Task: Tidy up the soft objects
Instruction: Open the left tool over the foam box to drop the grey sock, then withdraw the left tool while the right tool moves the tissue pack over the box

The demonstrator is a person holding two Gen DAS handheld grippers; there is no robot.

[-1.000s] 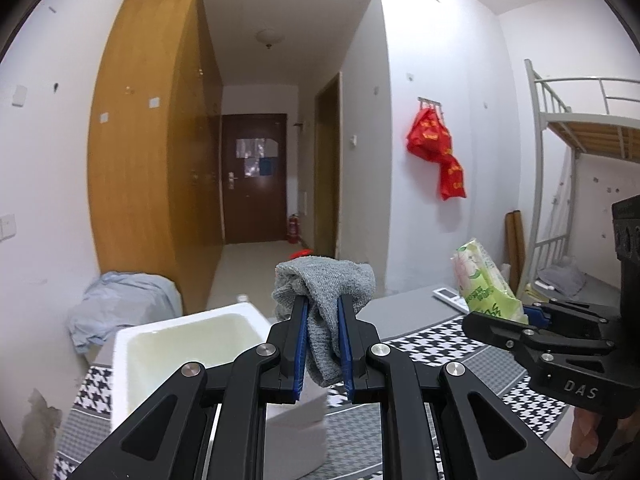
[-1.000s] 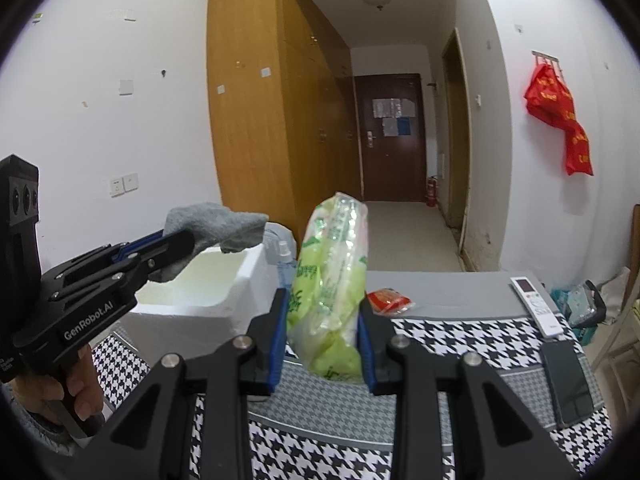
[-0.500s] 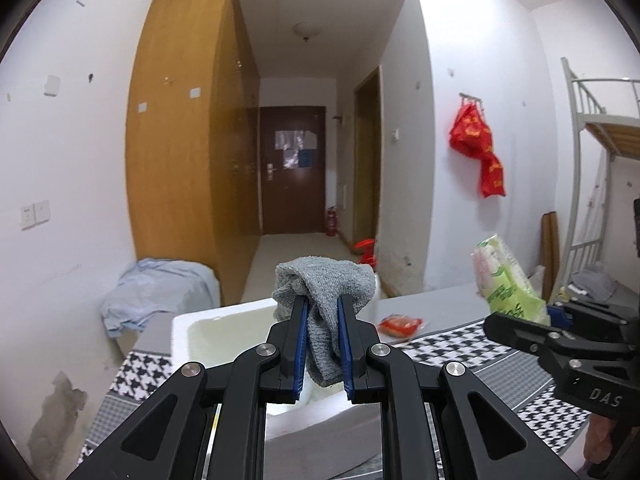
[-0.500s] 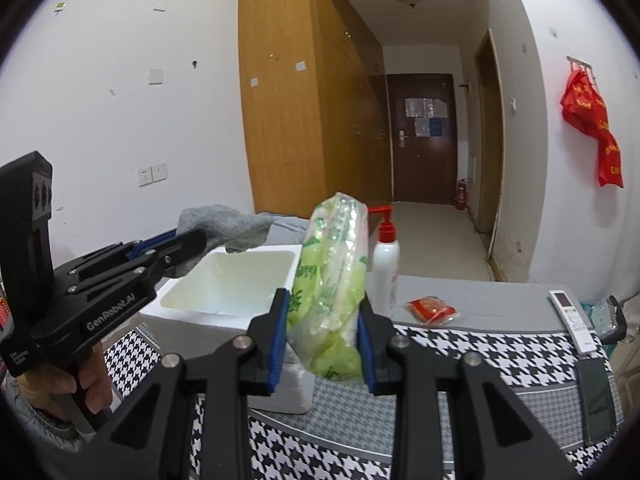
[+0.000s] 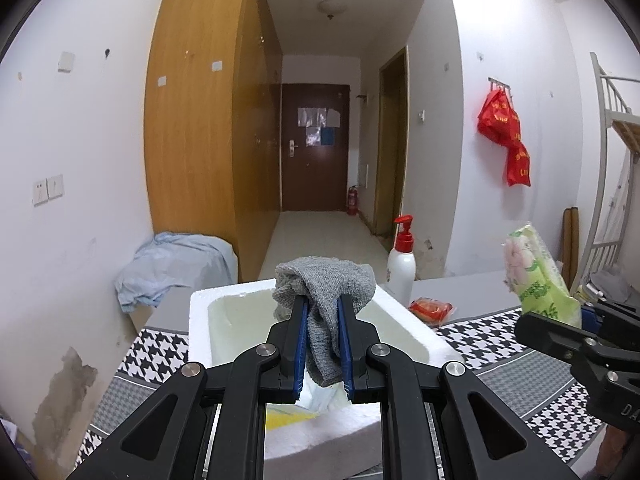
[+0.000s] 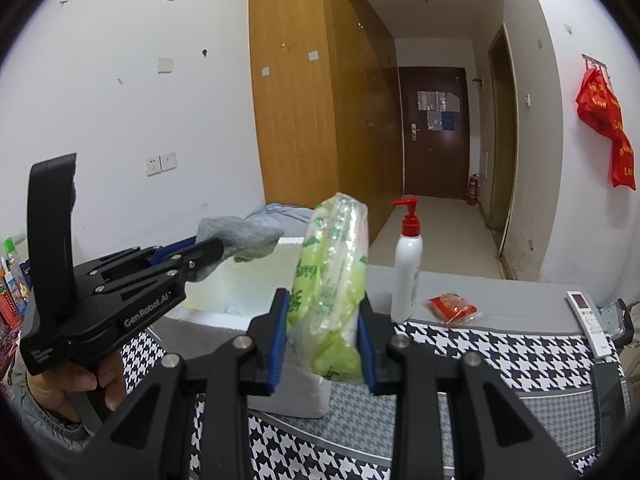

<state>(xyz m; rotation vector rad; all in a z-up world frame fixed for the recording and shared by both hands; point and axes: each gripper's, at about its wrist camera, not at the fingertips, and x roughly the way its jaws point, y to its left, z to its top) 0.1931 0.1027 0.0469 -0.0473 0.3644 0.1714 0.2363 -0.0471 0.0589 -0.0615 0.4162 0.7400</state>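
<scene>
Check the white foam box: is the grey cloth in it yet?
Not yet. The grey knitted cloth is clamped in the left claw, above the white foam box.

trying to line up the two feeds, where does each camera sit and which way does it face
Left wrist: on the left claw, looking along its fingers over the foam box toward the hallway door; its own claw shows, shut on the grey cloth, and the right claw at the right edge.
Right wrist: on the right claw, facing the same hallway; its claw is shut on the green pack, with the left claw and hand at the left.
Shared: box, cloth, pack, bottle, red packet.
</scene>
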